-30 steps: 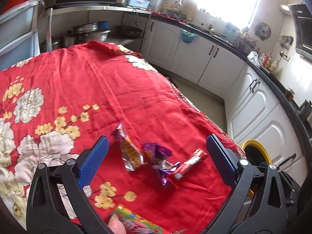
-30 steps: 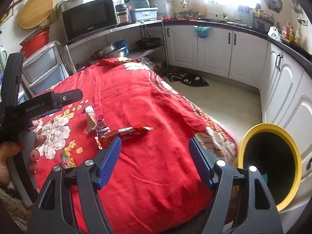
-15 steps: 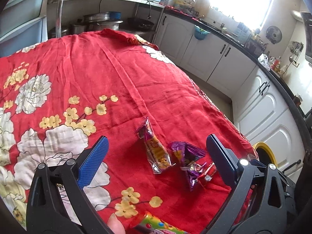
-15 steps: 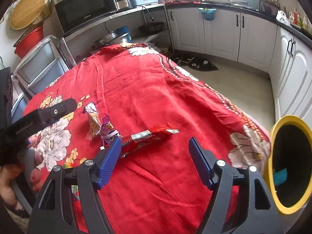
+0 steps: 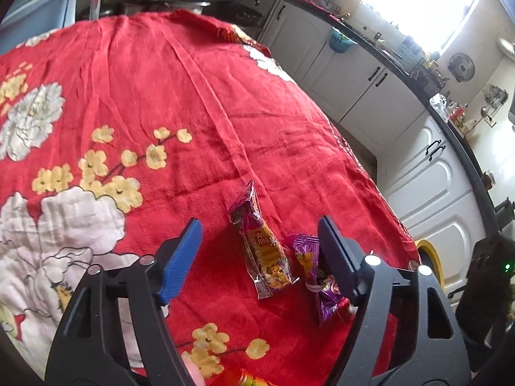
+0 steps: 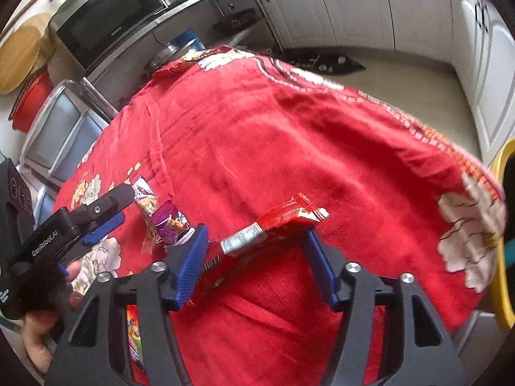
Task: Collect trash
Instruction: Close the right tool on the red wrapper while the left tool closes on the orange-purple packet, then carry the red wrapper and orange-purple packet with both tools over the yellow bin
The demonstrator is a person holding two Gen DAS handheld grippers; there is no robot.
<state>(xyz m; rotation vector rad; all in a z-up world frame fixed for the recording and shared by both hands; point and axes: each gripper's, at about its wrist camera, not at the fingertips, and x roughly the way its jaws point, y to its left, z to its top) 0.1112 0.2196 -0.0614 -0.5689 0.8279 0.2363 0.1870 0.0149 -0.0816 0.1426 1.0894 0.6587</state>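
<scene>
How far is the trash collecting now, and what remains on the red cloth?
Nothing clearly binned yet. In hand: both grippers' jaws have just been closing, the left gripper around the orange-purple wrapper, the right gripper around the red wrapper; neither is pinched. Left: the purple wrapper, the colourful wrapper, then the yellow bin.

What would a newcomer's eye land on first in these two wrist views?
First the red flowered tablecloth that fills both views, with crumpled snack wrappers near its front edge. An orange-and-purple wrapper lies between the open fingers of the left gripper, which have just been closing, and a long red wrapper lies between those of the right gripper. A yellow-rimmed bin stands at the right edge.
</scene>
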